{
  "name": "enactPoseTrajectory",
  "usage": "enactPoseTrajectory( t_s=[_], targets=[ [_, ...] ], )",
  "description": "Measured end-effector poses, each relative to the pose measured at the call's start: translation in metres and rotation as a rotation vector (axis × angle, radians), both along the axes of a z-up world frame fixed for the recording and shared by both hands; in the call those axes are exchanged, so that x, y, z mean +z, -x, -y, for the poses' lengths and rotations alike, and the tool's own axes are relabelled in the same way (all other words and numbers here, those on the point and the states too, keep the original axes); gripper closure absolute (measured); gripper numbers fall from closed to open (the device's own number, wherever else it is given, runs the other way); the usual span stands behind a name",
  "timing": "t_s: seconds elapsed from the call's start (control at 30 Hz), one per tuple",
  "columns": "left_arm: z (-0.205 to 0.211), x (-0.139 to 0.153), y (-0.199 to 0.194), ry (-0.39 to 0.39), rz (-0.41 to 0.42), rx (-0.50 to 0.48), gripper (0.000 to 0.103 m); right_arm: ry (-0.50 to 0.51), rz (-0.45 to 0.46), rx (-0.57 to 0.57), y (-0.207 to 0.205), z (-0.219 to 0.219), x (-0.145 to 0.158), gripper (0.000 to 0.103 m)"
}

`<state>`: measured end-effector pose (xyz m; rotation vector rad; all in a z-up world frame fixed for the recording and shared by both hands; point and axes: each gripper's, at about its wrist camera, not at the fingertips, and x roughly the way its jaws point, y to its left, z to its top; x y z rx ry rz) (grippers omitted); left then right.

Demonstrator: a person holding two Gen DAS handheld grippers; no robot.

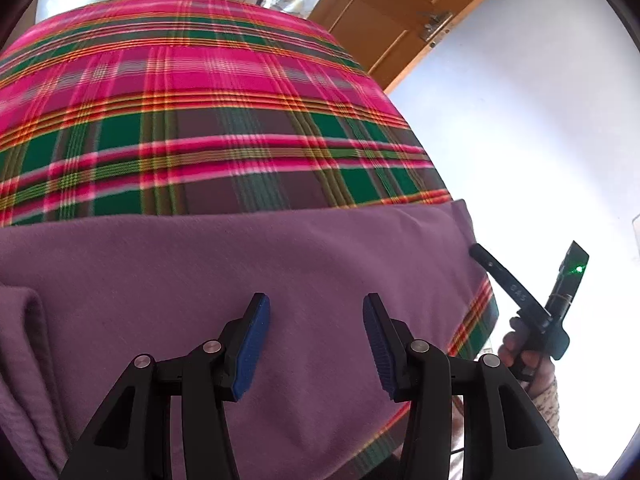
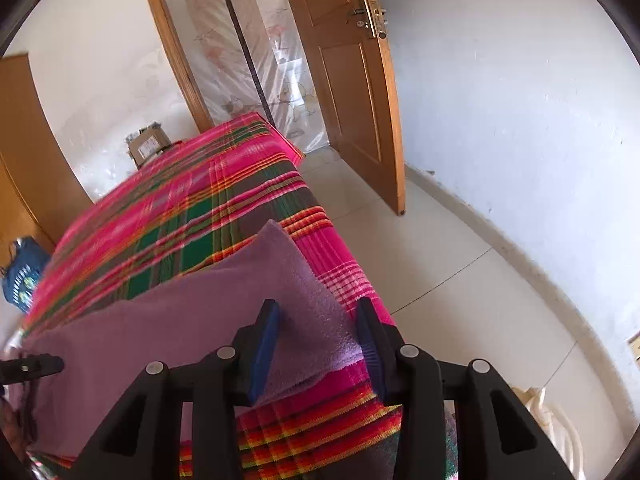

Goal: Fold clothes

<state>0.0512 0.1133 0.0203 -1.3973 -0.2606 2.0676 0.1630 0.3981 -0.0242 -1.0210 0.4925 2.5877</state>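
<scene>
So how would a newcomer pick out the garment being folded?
Find the bed under the pink and green plaid blanket. On its near end lies the purple garment, the only plain, unpatterned cloth there, soft and fleecy.

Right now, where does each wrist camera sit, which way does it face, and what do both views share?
Left wrist: behind the open left gripper, angled down at the purple garment on the plaid sheet; the right gripper and its hand show at right.
Right wrist: behind the open right gripper, over the garment's corner, facing the wooden door; a left gripper finger pokes in at left.
Shared: garment, sheet, door.
</scene>
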Motion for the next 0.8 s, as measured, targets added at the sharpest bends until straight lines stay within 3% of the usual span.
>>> enactPoseTrajectory(
  t_s=[0.17,0.33,0.5,0.8],
  targets=[
    [-0.009,-0.002,-0.007,0.012,0.0,-0.024,0.053,-0.132,0.039,0.01,0.003,0.019,-0.002,0.064],
    [-0.014,-0.003,-0.012,0.034,-0.021,-0.031,0.053,-0.15,0.037,0.005,0.0,0.021,-0.003,0.067],
    [-0.015,-0.005,-0.013,0.048,-0.038,-0.035,0.053,-0.178,0.028,0.005,0.0,0.029,-0.003,0.081],
    [-0.013,-0.006,-0.011,0.026,-0.031,-0.026,0.052,-0.168,0.031,0.017,0.001,0.032,0.003,0.089]
  ],
)
